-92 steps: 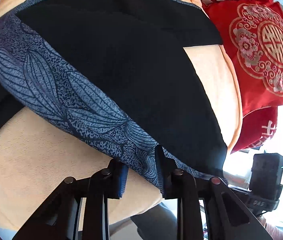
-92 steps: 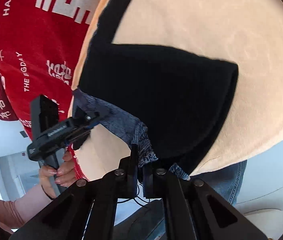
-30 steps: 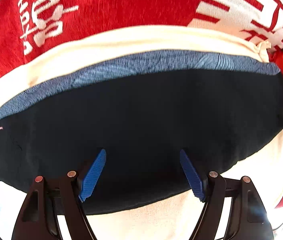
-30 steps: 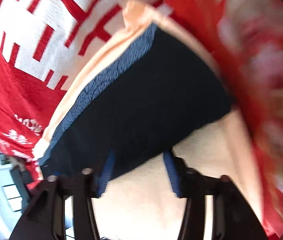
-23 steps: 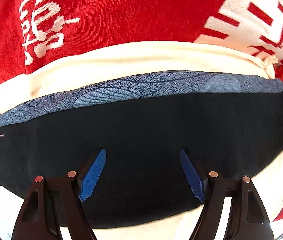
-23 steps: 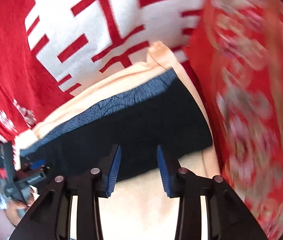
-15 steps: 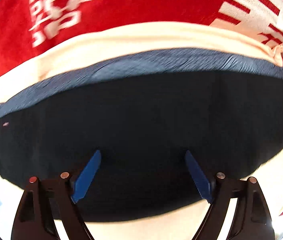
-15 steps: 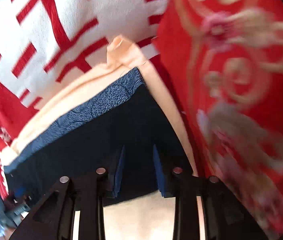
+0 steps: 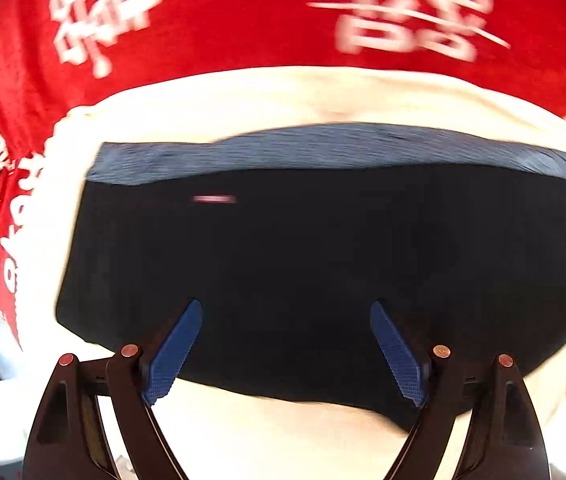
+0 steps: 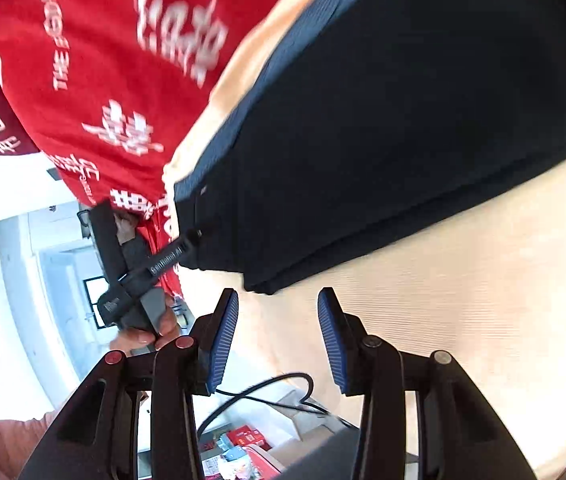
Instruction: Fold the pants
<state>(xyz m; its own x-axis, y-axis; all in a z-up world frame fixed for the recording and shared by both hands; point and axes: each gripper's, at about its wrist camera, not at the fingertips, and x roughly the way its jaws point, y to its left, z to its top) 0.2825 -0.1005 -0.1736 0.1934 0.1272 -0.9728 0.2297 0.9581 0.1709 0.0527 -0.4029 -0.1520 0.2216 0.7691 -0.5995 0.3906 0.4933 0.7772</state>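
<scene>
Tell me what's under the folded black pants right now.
The folded black pants lie on a cream cushion, which shows around their edges. A blue patterned strip shows along the far edge. Whatever lies beneath the middle of the pants is covered.

A red blanket with blurred white lettering fills the top of the left wrist view; in the right wrist view it takes the upper left. Below it lies a cream cushion, which spreads across the right and lower right of the right wrist view. At the bottom of that view, a black cable loops over a white box, with small red packets beneath. A bright white room shows at left.
</scene>
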